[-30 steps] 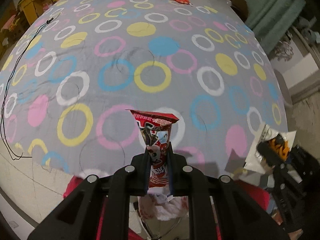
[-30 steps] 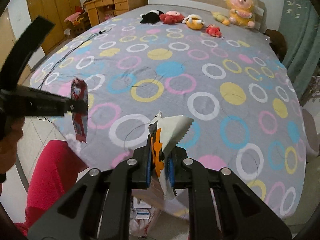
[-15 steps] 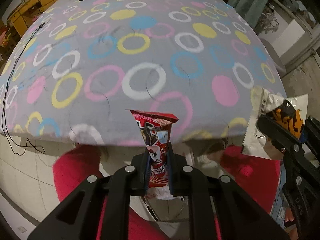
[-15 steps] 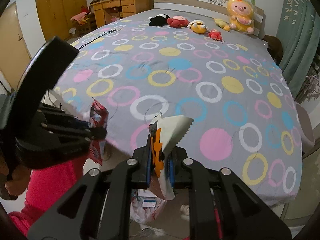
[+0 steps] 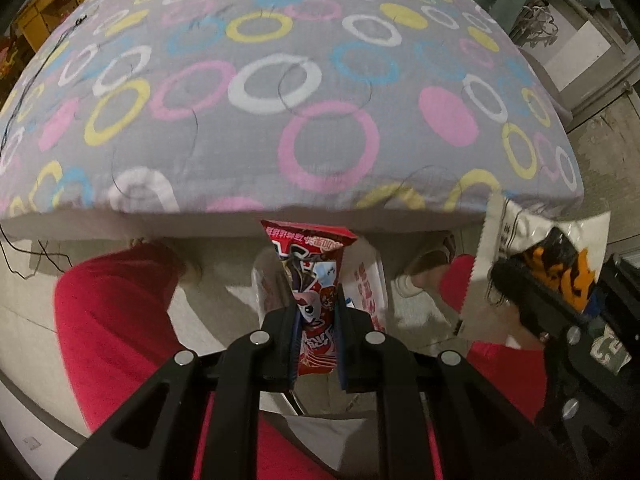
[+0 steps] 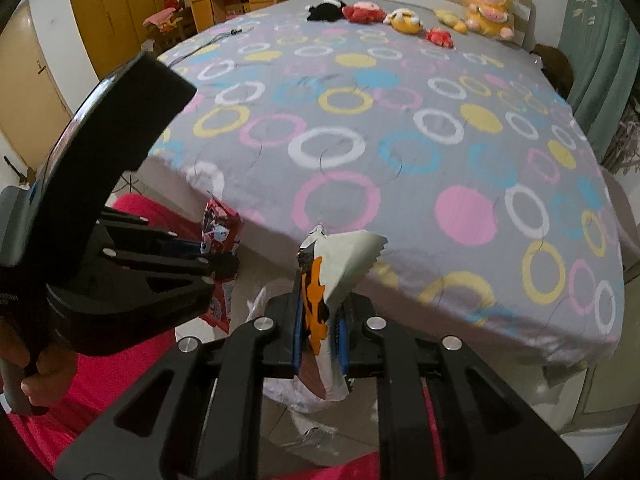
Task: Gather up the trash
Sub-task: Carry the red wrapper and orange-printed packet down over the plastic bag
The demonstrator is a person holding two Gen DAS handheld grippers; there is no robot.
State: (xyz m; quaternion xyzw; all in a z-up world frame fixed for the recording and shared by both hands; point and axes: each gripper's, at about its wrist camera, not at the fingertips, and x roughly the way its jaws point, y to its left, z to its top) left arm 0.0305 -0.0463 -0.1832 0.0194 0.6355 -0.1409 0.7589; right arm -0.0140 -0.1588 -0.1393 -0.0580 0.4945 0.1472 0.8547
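Observation:
My left gripper [image 5: 317, 312] is shut on a red snack wrapper [image 5: 310, 264] that stands upright between its fingers, off the foot edge of the bed. It also shows in the right wrist view [image 6: 220, 232]. My right gripper [image 6: 318, 312] is shut on a white and orange wrapper [image 6: 340, 264], seen at the right of the left wrist view [image 5: 536, 252]. A white plastic bag [image 5: 368, 288] sits on the floor below both grippers; it also shows in the right wrist view [image 6: 296, 392].
A bed with a grey sheet printed with coloured rings [image 6: 400, 140] fills the view ahead. Plush toys [image 6: 404, 20] line its far end. A black cable [image 5: 24, 92] hangs off the left side. The person's red-clad legs [image 5: 112, 320] flank the bag.
Both grippers have drawn back off the bed and lowered below its foot edge, still holding their wrappers. The bag on the floor has come into view between the legs.

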